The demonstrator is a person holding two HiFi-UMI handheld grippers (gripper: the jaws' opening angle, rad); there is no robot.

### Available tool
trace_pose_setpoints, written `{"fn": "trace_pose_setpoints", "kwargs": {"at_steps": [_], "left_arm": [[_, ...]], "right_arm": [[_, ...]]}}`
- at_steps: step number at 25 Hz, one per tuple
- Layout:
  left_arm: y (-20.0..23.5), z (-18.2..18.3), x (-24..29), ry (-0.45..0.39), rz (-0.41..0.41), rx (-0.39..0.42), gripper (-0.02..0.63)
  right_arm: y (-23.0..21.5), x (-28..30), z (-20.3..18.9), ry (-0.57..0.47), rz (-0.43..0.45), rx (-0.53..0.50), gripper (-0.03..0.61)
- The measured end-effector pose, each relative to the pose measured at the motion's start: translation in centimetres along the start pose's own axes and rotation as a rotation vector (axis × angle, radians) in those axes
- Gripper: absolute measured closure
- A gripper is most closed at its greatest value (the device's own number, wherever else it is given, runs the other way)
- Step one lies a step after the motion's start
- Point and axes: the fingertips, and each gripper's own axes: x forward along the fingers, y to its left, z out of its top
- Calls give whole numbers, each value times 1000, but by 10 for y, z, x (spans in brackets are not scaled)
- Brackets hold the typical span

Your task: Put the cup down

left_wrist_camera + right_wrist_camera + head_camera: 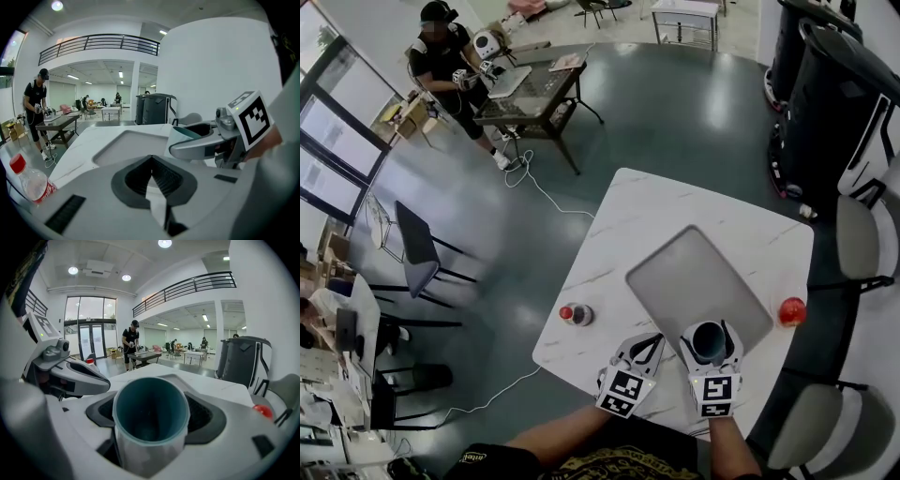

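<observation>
Two grippers: side by side, over the near edge of the white marble-patterned table [619, 234].
Left gripper [651, 341]: jaws pressed together, nothing between them.
Right gripper [710, 337]: jaws clamped on the cup's sides.
White cup with teal inside [150, 413]: upright, mouth up, between the right gripper's jaws, just right of the left gripper, above the near corner of the grey tray [675, 277].
Red-capped plastic bottle [576, 314]: left of the left gripper, apart from it.

The head view looks steeply down on the counter [609, 225], the left gripper [651, 343] and the right gripper [711, 333]. Each gripper view sits close behind its own jaws, facing forward across that same counter.
</observation>
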Motion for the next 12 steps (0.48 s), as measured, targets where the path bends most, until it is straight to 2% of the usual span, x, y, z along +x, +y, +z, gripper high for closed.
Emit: {"fn": "trace_pose_setpoints", "kwargs": {"at_steps": [12], "left_arm": [[8, -7, 5, 21, 6, -20, 603]], "right_arm": [[7, 18, 1, 5, 9, -43, 178]]}}
